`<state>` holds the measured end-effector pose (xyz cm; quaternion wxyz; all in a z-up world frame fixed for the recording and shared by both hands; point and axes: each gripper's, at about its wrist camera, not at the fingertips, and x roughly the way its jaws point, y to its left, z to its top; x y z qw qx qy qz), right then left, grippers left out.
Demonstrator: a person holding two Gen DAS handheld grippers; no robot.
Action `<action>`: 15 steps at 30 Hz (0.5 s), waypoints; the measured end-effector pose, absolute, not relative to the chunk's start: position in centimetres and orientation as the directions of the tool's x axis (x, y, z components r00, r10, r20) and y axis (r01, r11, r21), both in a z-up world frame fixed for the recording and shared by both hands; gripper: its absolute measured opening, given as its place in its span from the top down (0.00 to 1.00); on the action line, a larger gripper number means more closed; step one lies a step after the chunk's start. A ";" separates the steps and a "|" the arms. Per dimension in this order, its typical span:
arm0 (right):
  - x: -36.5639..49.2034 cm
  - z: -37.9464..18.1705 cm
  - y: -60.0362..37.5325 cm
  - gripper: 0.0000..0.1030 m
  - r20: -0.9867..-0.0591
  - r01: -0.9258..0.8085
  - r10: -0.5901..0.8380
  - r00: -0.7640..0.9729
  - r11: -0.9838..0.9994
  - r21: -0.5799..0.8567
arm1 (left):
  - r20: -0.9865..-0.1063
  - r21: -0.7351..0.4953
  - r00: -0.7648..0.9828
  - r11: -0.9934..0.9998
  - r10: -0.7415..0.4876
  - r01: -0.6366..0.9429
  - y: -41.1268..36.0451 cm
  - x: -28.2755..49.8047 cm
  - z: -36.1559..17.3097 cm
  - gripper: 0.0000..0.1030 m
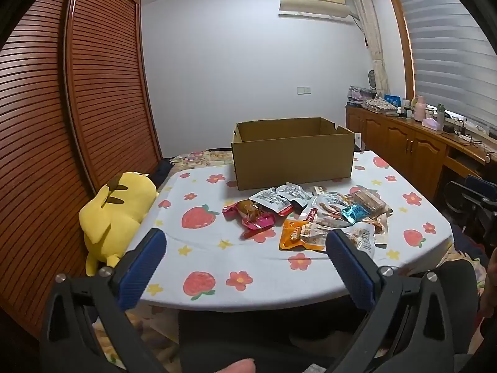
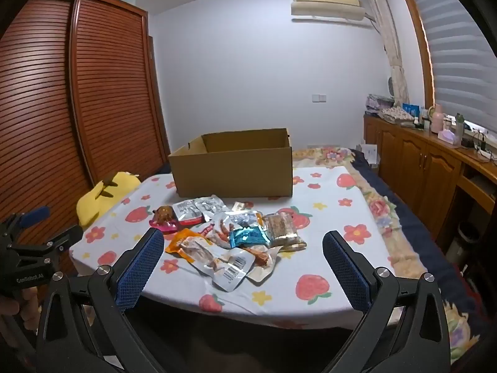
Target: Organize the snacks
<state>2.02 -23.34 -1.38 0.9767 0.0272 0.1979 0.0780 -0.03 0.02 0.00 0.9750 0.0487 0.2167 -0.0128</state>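
On the strawberry-print tablecloth [image 2: 326,217], just in front of the open cardboard box [image 2: 236,168], a loose pile of snack packets [image 2: 230,236] is lying, none of it yet boxed as far as can be seen. Both grippers are being held back over the near table edge, the left gripper [image 1: 247,248] and the right gripper [image 2: 243,250] each with fingers spread wide and nothing between them. The first pick is judged best made on the nearest packet, the clear pouch with a barcode [image 2: 223,264] at 12 o'clock of the right gripper; its flat edge should be pinched low, so that overlapping packets such as the orange pouch [image 2: 180,237] and the teal wrapper [image 2: 248,236] are not being dragged along. In the right wrist view the left gripper is being shown at 9 o'clock, and the flowered bedding at 3 o'clock; only the left wrist view is showing the whole yellow plush toy [image 1: 115,214] at 10 o'clock.
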 end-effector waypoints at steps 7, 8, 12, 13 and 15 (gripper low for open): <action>2.0 -1.4 -23.4 0.00 -0.383 -0.142 0.163 0.909 0.986 0.082 | -0.428 0.092 0.904 0.995 -0.004 0.048 0.0 0.0 0.0 0.00; 2.0 -1.4 -23.4 0.00 -0.383 -0.141 0.162 0.909 0.987 0.081 | -0.427 0.091 0.904 0.995 -0.004 0.048 0.0 0.0 0.0 0.00; 2.0 -1.5 -23.4 0.00 -0.385 -0.143 0.165 0.908 0.986 0.085 | -0.426 0.091 0.905 0.995 -0.003 0.047 0.0 -0.1 0.1 0.00; 1.9 -1.5 -23.4 0.00 -0.383 -0.144 0.167 0.909 0.986 0.087 | -0.425 0.090 0.905 0.995 -0.004 0.047 -0.2 -0.1 -0.1 0.00; 1.9 -1.5 -23.3 0.00 -0.381 -0.142 0.164 0.910 0.986 0.085 | -0.423 0.089 0.906 0.995 -0.006 0.048 -0.2 -0.1 0.4 0.00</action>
